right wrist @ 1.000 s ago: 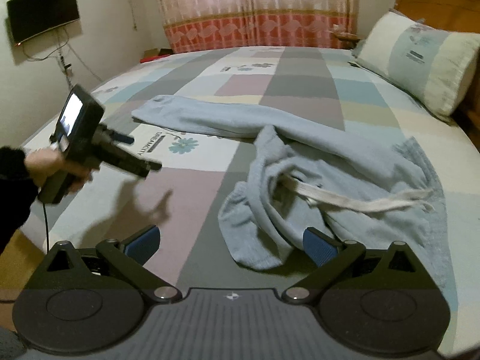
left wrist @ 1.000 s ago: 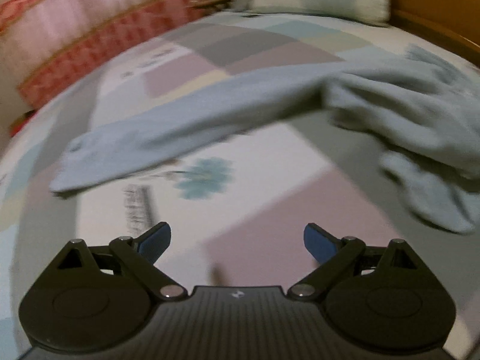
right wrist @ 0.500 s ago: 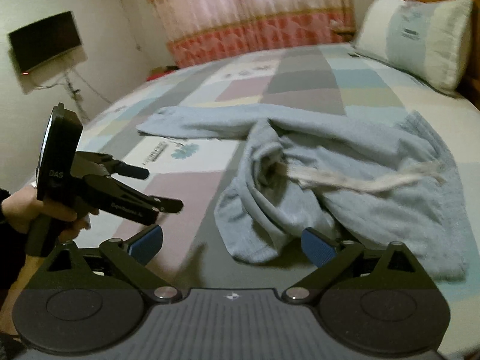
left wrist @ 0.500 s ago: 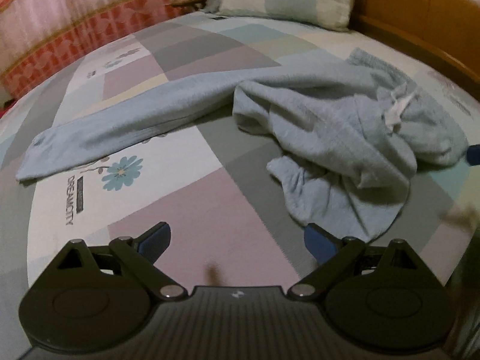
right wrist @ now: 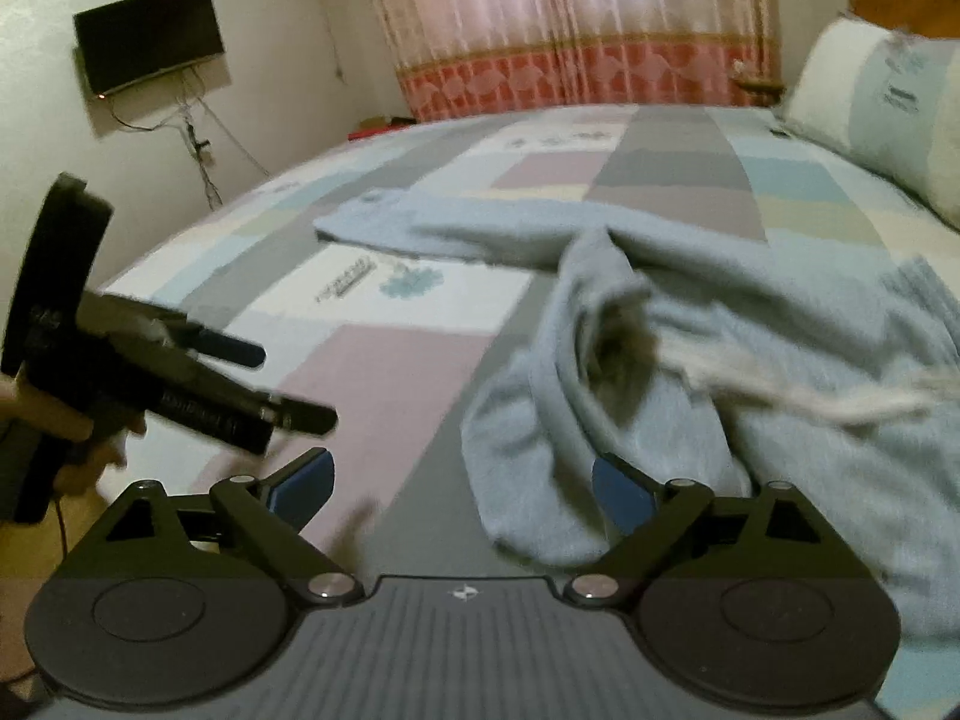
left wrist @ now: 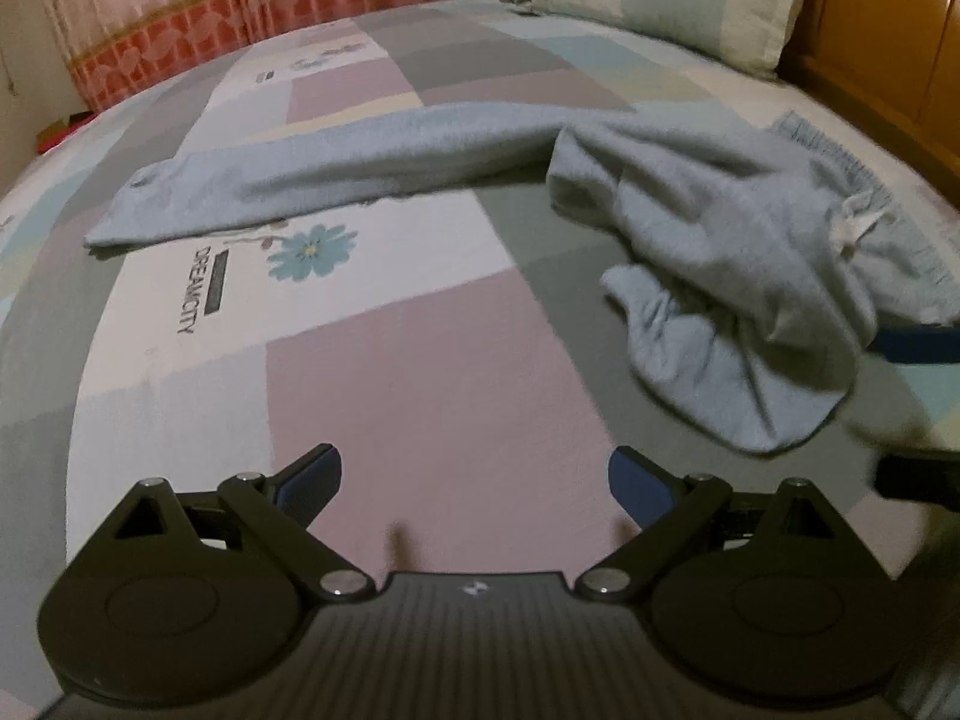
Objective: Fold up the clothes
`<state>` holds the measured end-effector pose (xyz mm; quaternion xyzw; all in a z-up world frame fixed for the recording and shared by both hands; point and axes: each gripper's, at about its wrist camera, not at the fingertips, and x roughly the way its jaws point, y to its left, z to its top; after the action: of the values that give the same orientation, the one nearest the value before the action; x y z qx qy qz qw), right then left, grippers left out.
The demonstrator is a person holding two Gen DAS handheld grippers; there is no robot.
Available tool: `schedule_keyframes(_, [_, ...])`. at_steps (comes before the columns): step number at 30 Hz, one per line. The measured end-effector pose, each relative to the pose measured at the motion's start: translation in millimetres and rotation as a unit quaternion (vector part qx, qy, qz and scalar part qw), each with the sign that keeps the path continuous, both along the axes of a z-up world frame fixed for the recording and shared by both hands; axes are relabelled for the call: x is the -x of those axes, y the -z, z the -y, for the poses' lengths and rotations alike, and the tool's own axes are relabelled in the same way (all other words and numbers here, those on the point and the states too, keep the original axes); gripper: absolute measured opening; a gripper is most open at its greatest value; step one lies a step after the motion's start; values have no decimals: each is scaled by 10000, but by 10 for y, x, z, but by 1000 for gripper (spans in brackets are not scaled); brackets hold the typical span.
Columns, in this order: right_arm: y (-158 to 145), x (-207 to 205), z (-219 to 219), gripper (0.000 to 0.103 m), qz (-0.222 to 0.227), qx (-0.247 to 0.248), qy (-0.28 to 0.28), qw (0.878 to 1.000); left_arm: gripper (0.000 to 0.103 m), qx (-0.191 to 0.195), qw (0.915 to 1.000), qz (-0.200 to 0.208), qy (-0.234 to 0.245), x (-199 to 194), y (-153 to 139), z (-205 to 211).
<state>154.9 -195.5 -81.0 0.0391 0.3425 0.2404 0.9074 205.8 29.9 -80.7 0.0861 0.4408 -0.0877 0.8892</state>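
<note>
Light-blue fleece sweatpants (left wrist: 720, 252) lie crumpled on the patchwork bedsheet (left wrist: 420, 390), one leg stretched flat, so nothing's folded yet. Left gripper (left wrist: 474, 480) hovers wide and empty over bare sheet; right gripper (right wrist: 462, 480) sits at the bunched cuff with jaws closing, cloth between the pads but not yet pinched.

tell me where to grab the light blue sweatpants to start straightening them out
Probably the bunched leg's cuff, the loose end of the light blue sweatpants nearest the right gripper. Come from the near bed edge, low, one finger under the hem. Its jaws are closing with nothing clamped; the other leg already lies straight.
</note>
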Motion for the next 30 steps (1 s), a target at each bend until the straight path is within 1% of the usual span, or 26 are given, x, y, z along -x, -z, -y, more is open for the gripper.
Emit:
schedule_keyframes(2, [88,29,76,96,-174,36,188,9997,96,-17,10000,-19,-33,-15,48,-11])
schedule_keyframes(4, [192,-13,164,96,-389,-9,407,9984,96,122,9999,-19,-12,-19,65,-12])
schedule_keyframes(7, [355,-142,243,97,-510,-279,549,9968,96,250,9997,19,69,-6,63,-10])
schedule_keyframes(9, [463,-244,239,97,-568,-483,603,9954,96,167,9998,75,62,13,44,-42])
schedule_keyframes(13, [528,-407,92,97,-452,-735,593,9945,96,53,9997,189,-120,51,0,-215])
schedule_keyframes(15, [495,-474,-58,98,-336,-734,545,9952,96,6,9994,245,-239,70,-23,-320])
schedule_keyframes(17, [442,-529,-213,101,-222,-725,492,9959,96,-131,9990,292,-307,86,-37,-436])
schedule_keyframes(20, [334,-569,-406,101,-195,-944,180,9952,96,-174,9984,302,-455,91,-43,-613])
schedule_keyframes(23, [223,-547,-574,101,-237,-1162,-320,9924,96,-168,9977,307,-577,81,-35,-752])
schedule_keyframes(26, [119,-454,-665,101,-338,-1265,-838,9879,96,-135,9975,339,-609,63,-36,-803])
schedule_keyframes(27, [84,-415,-683,101,-343,-1239,-950,9871,96,-117,9975,347,-602,59,-39,-802])
schedule_keyframes(30, [-6,-295,-627,101,-309,-979,-904,9906,96,-19,9980,371,-508,60,-56,-762])
